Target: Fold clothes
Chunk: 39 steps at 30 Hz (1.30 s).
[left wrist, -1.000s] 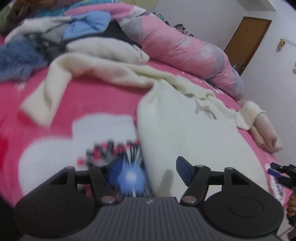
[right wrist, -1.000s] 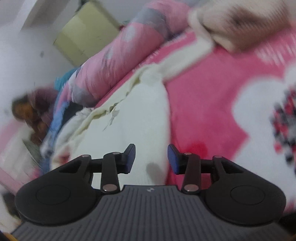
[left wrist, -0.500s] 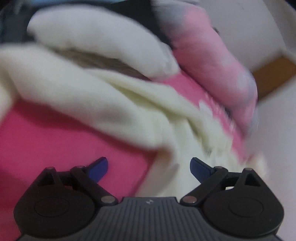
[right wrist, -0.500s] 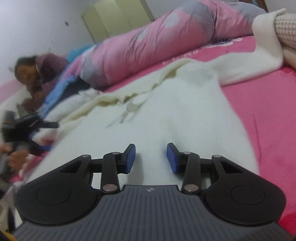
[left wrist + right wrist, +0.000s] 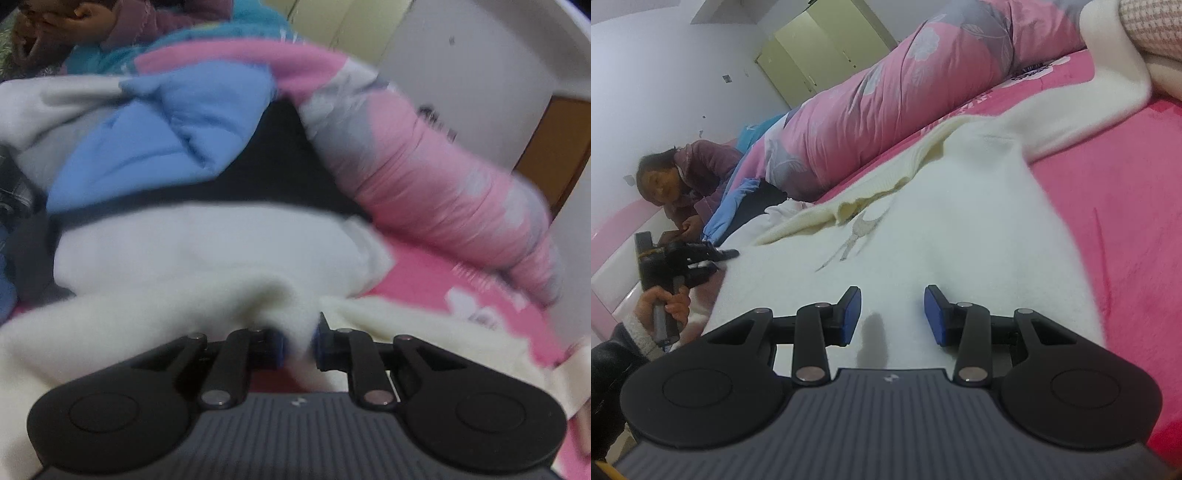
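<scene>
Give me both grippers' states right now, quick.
Left gripper: jaws closing, pads pinching a fold of the cream sweater.
Right gripper: open, holding nothing, over the sweater's white body.

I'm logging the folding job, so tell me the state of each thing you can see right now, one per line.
Cream sweater: spread flat on the bed, sleeves out, unfolded.
Left tool: closing, a bunch of the sweater's fabric between its pads.
Right tool: open, over the sweater, gripping nothing.
Pink quilt: rolled up along the bed's far side.
Blue garment: crumpled in the pile, unfolded.
Wardrobe doors: shut.
</scene>
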Available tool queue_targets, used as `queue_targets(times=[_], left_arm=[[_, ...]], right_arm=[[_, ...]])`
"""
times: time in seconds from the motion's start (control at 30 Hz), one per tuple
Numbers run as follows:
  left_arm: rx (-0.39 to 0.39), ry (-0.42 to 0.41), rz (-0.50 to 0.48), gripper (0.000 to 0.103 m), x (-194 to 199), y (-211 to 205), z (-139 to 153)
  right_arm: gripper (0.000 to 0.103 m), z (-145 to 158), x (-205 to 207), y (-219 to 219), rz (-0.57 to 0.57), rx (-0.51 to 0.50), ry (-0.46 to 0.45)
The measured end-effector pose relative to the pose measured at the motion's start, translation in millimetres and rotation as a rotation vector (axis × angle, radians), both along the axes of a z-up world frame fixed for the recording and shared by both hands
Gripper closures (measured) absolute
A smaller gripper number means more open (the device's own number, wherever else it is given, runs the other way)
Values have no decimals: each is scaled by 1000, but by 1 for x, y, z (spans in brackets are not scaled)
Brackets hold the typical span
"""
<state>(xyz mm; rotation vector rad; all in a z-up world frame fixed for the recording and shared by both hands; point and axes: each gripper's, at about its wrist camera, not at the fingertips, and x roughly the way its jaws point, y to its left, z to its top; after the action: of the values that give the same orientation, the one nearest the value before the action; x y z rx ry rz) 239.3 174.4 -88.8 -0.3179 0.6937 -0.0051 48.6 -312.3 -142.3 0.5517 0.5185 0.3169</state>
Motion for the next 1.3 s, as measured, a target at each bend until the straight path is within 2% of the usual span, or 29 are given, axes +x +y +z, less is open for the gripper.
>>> queue_targets(times=[0.1,0.13,0.17,0.27,0.33,0.37,0.43,0.47,0.53,0.6,0.77,0.93,1.0,1.1,1.17,1.2,1.3], left_arm=[[242,-41,-64,82,0,-24,-24],[287,-49,-71,81,-1,-30,-26],[296,-42,-76,79,-1,-31,-25],[265,15,-97,70,-3,-26,-15],[247,45,-98,54,-8,-24,-5],[245,48,-92,49,-17,-23,0],[245,44,-74,28,-39,-23,9],[258,34,-62,26,-51,-25,15],[290,3,-51,27,-76,-29,27],[289,-26,-91,30,-103,-37,38],[200,-126,-302,32,-137,-88,49],[177,-141,-398,32,-126,-138,16],[232,-122,-398,32,-118,-147,-3],[193,-71,-368,32,-112,-138,-23],[120,-66,-354,31,-110,-128,-25],[105,-67,-352,30,-110,-126,-27],[108,-81,-368,20,-110,-128,-31]], right_arm=[[66,-2,1,-4,1,29,-2],[66,-2,0,-5,0,34,-3],[66,-2,0,-5,0,34,-3],[66,-2,0,-3,-1,27,-3],[66,-2,-1,-3,-1,32,-5],[66,-3,-1,-4,-1,34,-6],[66,-3,-1,-4,-2,36,-8],[66,-3,-1,-5,-2,36,-9],[66,-3,-1,-5,-3,34,-9],[66,-3,-1,-4,-3,33,-10],[66,-3,-2,-4,-5,26,-10],[66,2,-2,6,-20,-52,9],[66,7,-4,10,-23,-103,24],[65,17,-12,7,-28,-181,43],[59,25,-14,-7,-61,-189,49],[49,30,-10,-19,-97,-178,53],[35,36,20,-59,-202,-88,83]])
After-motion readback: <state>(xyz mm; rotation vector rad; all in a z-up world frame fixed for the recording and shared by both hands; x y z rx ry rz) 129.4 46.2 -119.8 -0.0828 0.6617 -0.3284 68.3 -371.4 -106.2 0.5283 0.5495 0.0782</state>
